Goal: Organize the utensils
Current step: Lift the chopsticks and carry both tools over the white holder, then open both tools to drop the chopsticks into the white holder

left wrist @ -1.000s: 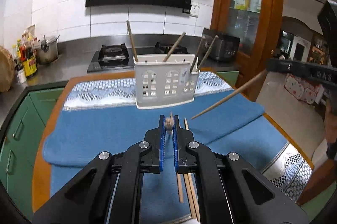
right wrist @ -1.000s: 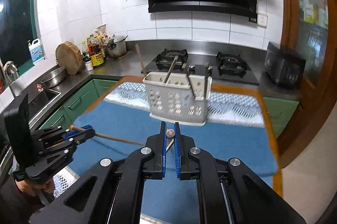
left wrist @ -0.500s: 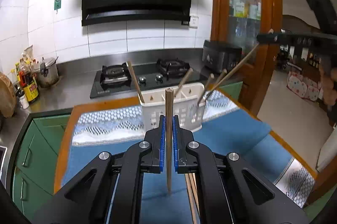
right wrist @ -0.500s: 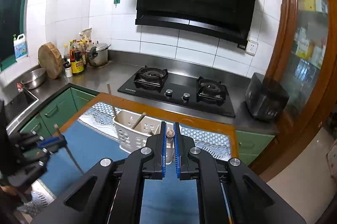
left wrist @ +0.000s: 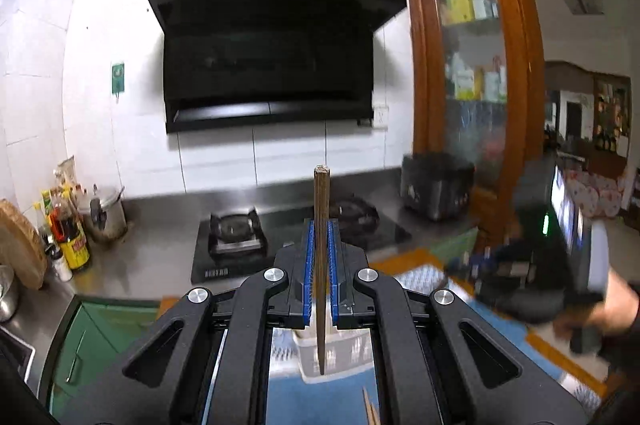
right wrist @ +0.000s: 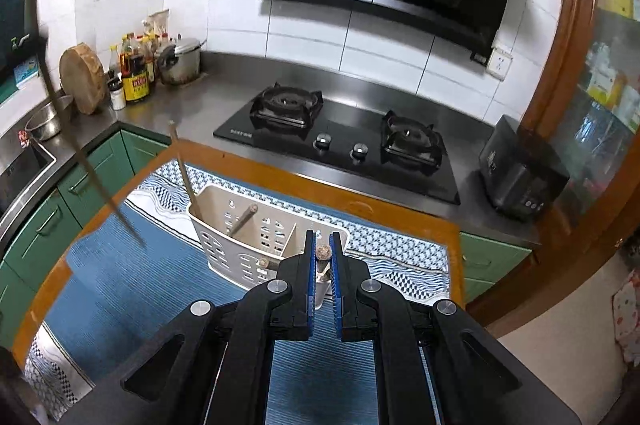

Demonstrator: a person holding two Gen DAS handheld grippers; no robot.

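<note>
Holding one chopstick each, both tools are pressed tight on their sticks. The left tool [left wrist: 319,261] pinches a brown chopstick [left wrist: 321,225] that stands straight up and down in the middle of the left wrist view. Its top pokes up above the blue pads, and its thin tip hangs low in the frame, right in front of the white holder [left wrist: 332,357]. That holder peeks out between the black arms at the bottom of the frame. I think the tip lies over the holder or just before it, but the arms hide too much to be sure.

The right tool [right wrist: 323,257] pinches its own stick [right wrist: 323,252], and we see only the round end, in the middle of the right wrist view. This stick points away and down, toward the right end of the basket [right wrist: 224,221]. The basket sits on the blue cloth [right wrist: 132,285] on the table [right wrist: 400,213], just past the tips of the tool. Two more sticks already stand in its left part.

The right tool looks nearer to the basket, so I think its stick can go in first, straight down along its length.
</note>
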